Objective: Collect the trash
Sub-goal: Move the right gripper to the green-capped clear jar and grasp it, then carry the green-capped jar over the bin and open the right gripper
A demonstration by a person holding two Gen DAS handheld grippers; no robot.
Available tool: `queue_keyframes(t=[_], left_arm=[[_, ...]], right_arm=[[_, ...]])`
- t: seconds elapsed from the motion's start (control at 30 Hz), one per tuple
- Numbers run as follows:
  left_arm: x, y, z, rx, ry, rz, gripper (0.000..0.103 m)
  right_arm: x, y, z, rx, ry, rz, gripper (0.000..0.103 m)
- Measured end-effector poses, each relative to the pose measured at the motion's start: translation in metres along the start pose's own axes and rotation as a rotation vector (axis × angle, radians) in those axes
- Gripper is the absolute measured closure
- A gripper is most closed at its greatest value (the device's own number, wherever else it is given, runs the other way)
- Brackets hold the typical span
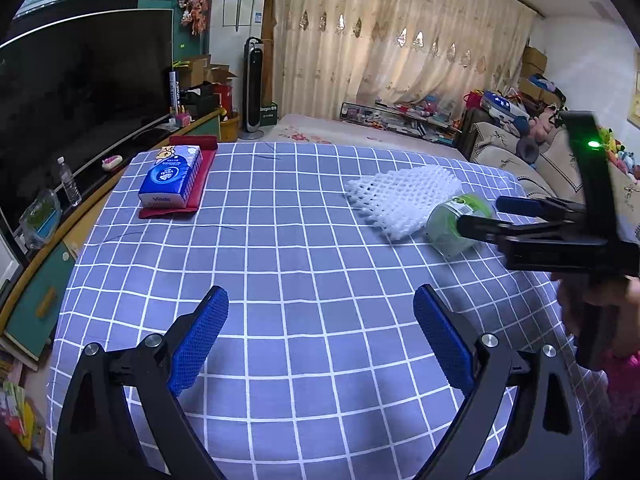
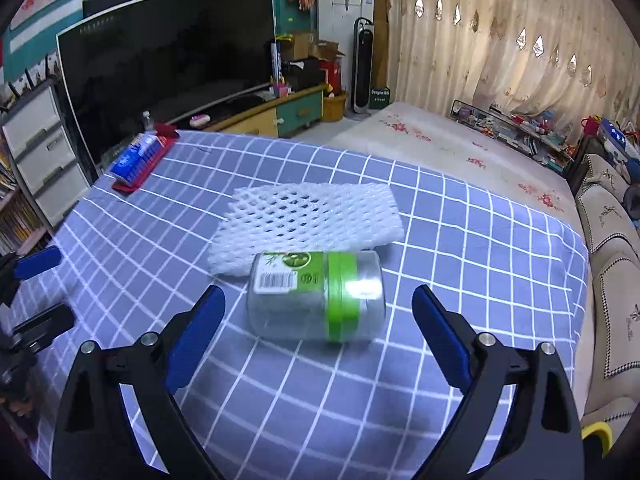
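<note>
The clear plastic jar (image 2: 316, 296) with the green band lies on its side on the blue-and-white checked tablecloth (image 2: 280, 392). Its label shows a barcode and a round green logo, but the print is too small to read. Right behind the jar, and touching it, is a flat piece of white foam fruit netting (image 2: 308, 216).

The right gripper (image 2: 318, 332) sits low with its blue-padded fingers spread wide on either side of the jar, not touching it. From the left wrist view that same gripper reaches in from the side with the jar just at its fingertips.

The left gripper (image 1: 320, 332) is spread wide too, with nothing between its fingers, hovering over bare cloth well away from the jar.

Far from the jar, at the TV-side corner of the cloth, a blue tissue pack (image 1: 172, 176) reading "Vinda" rests on a red case (image 1: 200, 184). Beyond the jar, by the curtain, there's a tower fan (image 2: 362, 68).
</note>
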State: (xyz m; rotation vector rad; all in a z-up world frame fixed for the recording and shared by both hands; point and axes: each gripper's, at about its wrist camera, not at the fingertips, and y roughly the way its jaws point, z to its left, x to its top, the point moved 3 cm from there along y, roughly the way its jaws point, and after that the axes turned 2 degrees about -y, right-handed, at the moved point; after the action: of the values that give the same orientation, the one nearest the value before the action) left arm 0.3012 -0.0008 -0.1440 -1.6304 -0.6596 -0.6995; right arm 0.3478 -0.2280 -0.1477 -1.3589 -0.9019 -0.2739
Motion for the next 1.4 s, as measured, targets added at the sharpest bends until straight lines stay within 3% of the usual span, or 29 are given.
queue_keyframes(t=[0.13, 0.2, 0.27, 0.43, 0.63, 0.8, 1.07, 1.23, 1.4], left_arm=[[-0.001, 0.0, -0.001, -0.009, -0.001, 0.003, 0.01], [-0.001, 0.0, -0.002, -0.01, 0.001, 0.006, 0.01], [-0.002, 0.001, -0.003, -0.011, 0.003, 0.01, 0.01], [-0.002, 0.001, -0.006, -0.014, 0.013, 0.008, 0.01], [-0.004, 0.003, -0.009, -0.017, 0.025, 0.016, 0.01], [-0.006, 0.005, -0.014, -0.015, 0.044, 0.023, 0.01], [-0.008, 0.01, -0.027, -0.061, 0.065, 0.055, 0.01], [-0.003, 0.007, -0.043, -0.102, 0.083, 0.086, 0.01], [0.014, 0.003, -0.06, -0.132, 0.123, 0.092, 0.01]], right_arm=[[0.002, 0.023, 0.001, -0.001, 0.011, 0.045, 0.013], [0.0, 0.03, 0.0, 0.004, 0.023, 0.059, 0.019], [-0.002, 0.035, -0.003, 0.01, 0.05, 0.08, 0.035], [-0.003, 0.029, -0.007, 0.007, 0.093, 0.087, 0.036], [-0.017, -0.023, -0.02, 0.008, 0.137, 0.032, 0.036], [-0.055, -0.08, -0.068, -0.087, 0.243, -0.004, 0.036], [-0.175, -0.165, -0.198, -0.404, 0.571, 0.057, 0.036], [-0.227, -0.177, -0.247, -0.522, 0.669, 0.122, 0.035], [-0.257, -0.166, -0.27, -0.537, 0.723, 0.169, 0.035]])
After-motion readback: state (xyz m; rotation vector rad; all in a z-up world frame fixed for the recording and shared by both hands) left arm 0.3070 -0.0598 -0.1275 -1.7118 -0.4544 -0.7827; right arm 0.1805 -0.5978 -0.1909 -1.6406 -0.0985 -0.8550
